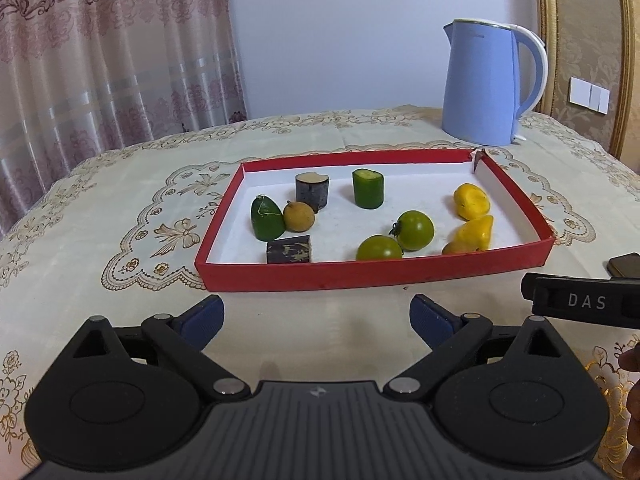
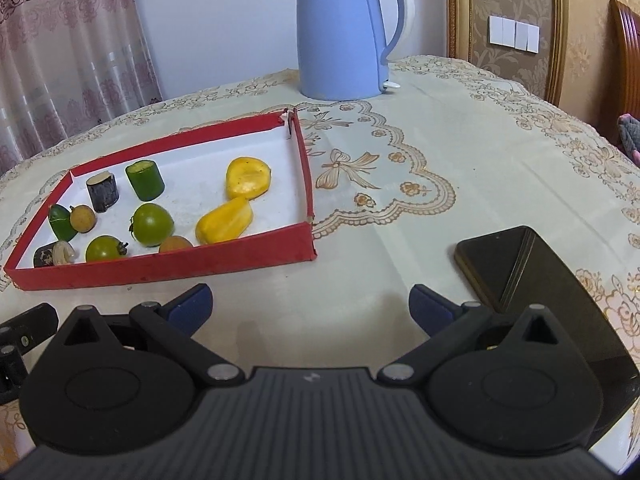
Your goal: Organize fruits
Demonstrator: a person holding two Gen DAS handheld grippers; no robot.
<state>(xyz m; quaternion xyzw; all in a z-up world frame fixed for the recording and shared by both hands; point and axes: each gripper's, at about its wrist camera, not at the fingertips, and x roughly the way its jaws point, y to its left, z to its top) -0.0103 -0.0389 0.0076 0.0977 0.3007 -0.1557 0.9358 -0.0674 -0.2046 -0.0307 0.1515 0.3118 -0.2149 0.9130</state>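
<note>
A red tray (image 1: pixel 372 274) (image 2: pixel 168 266) with a white floor holds the fruits. On its right lie two yellow pieces (image 1: pixel 472 200) (image 2: pixel 248 178), (image 1: pixel 474 234) (image 2: pixel 224 222), and a small orange fruit (image 2: pixel 175 244). In the middle sit two green tomatoes (image 1: pixel 414 230) (image 2: pixel 152 224), (image 1: pixel 378 249) (image 2: pixel 104 249). On the left are a green cylinder (image 1: pixel 368 188) (image 2: pixel 145 180), a dark stump (image 1: pixel 312 192) (image 2: pixel 103 192), a green wedge (image 1: pixel 265 218), a brown round fruit (image 1: pixel 299 216) and a dark block (image 1: pixel 289 250). My left gripper (image 1: pixel 316 316) is open and empty before the tray. My right gripper (image 2: pixel 310 306) is open and empty, right of the tray.
A blue kettle (image 1: pixel 490 80) (image 2: pixel 344 28) stands behind the tray on the embroidered tablecloth (image 1: pixel 120 208). A black phone (image 2: pixel 520 264) lies at the right, close to my right gripper's right finger. Curtains hang at the far left.
</note>
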